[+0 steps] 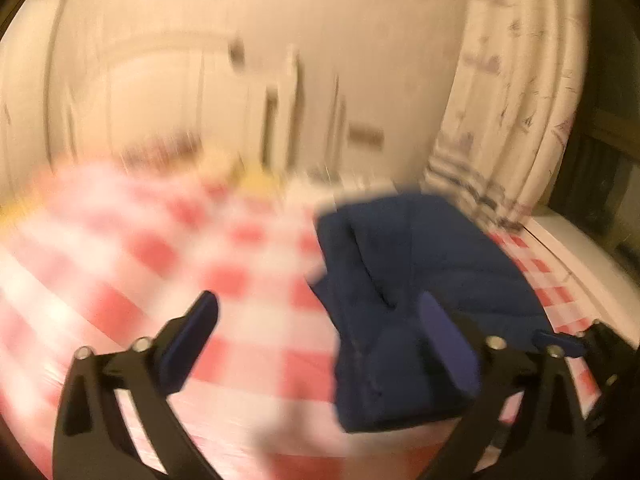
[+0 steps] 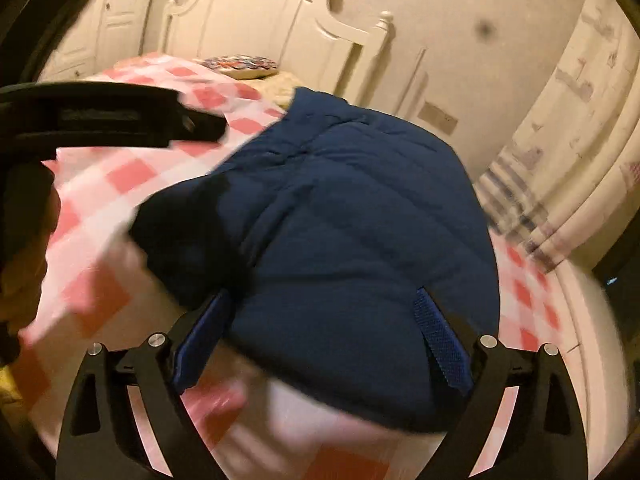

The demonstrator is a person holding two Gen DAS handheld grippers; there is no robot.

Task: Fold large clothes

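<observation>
Jacket (image 2: 344,216) (folded, navy) lies between gaping right tongs (image 2: 320,340).

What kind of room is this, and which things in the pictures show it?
Most likely a bedroom. A white carved headboard stands at the far end of a bed covered with a red-and-white checked sheet, a patterned pillow lies near it, and curtains hang at the right.

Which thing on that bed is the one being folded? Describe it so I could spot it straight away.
Find the bed with the red-and-white checked cover and white headboard. On its curtain side lies a puffy navy jacket, folded into a thick bundle. It is the only dark, plain thing there; the small pillow by the headboard is patterned.
</observation>
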